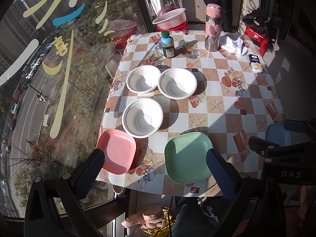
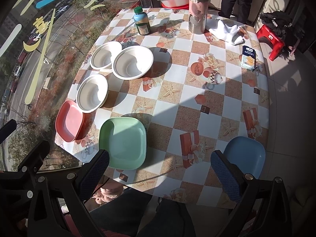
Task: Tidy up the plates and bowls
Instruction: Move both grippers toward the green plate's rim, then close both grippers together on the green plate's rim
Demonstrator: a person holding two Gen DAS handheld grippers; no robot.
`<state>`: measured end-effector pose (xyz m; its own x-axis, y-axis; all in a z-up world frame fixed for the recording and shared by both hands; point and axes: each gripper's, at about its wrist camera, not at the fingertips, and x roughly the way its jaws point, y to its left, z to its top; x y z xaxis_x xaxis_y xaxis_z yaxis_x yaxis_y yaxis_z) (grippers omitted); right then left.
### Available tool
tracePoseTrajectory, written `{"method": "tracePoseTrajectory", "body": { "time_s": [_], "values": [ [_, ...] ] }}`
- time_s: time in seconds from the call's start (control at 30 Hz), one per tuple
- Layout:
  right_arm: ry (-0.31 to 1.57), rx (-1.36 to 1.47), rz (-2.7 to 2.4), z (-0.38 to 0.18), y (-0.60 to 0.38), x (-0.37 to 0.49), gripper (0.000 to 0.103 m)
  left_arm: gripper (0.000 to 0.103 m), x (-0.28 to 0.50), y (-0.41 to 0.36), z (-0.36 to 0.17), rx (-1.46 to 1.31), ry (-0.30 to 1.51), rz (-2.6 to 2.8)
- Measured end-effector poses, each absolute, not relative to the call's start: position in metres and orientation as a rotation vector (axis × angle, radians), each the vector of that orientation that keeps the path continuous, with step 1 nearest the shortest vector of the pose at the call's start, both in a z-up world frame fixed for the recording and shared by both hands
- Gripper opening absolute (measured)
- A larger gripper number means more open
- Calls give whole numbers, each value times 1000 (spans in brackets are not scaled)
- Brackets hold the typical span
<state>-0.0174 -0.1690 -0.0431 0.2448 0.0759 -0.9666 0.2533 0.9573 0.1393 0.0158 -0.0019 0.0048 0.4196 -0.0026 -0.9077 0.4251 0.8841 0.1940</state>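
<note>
Left gripper (image 1: 156, 169) held above the near table edge, jaws spread wide, gripping nothing. At 11 o'clock of its left finger (image 1: 89, 174): pink plate (image 1: 116, 151), flat on the checkered tablecloth (image 1: 227, 106), near corner just beside the fingertip. At 12 o'clock beyond the pink plate, nearest white bowl (image 1: 142, 117), rim overlapping the plate's far edge. Farther off, two more white bowls side by side, left one (image 1: 143, 79) and right one (image 1: 177, 83), rims touching. Green plate (image 1: 187, 158) at 1 o'clock, its right edge partly behind the right finger (image 1: 219, 174).

Right gripper (image 2: 160, 173) likewise open wide and empty, hovering over the near table edge. Green plate (image 2: 123, 143) at 11 o'clock, beside the left finger (image 2: 94, 174). Blue plate (image 2: 245, 156) at 2 o'clock, on the near right corner of the table, partly covered by the right finger (image 2: 225, 177).

Toward the far edge at 12 o'clock: green-capped bottle (image 2: 141, 20), pink flask (image 2: 198, 7), white cloth (image 2: 227, 31).
</note>
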Motion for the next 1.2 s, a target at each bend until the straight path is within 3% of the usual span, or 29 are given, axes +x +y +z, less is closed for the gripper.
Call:
{"method": "tracePoseTrajectory", "body": {
  "time_s": [0.27, 0.43, 0.63, 0.87, 1.03, 1.1, 1.2],
  "values": [
    [1335, 297, -133, -46, -170, -14, 103, 103, 33, 6, -18, 417, 1204, -293],
    [1419, 322, -155, -72, -172, -8, 103, 103, 50, 28, -87, 414, 1367, -254],
    [1628, 279, -254, -143, -175, -15, 103, 103, 48, 34, -164, 427, 1553, -243],
    [1702, 294, -230, -208, -159, -8, 103, 103, 58, 16, -214, 396, 1568, -265],
    [1667, 356, -261, -225, -160, 0, 103, 102, 63, -5, -230, 425, 1539, -307],
    [1657, 390, -233, -232, -156, 5, 103, 94, 63, -7, -232, 443, 1544, -317],
    [1656, 386, -218, -236, -147, 7, 103, 91, 65, -4, -242, 415, 1575, -321]
  ]
}}
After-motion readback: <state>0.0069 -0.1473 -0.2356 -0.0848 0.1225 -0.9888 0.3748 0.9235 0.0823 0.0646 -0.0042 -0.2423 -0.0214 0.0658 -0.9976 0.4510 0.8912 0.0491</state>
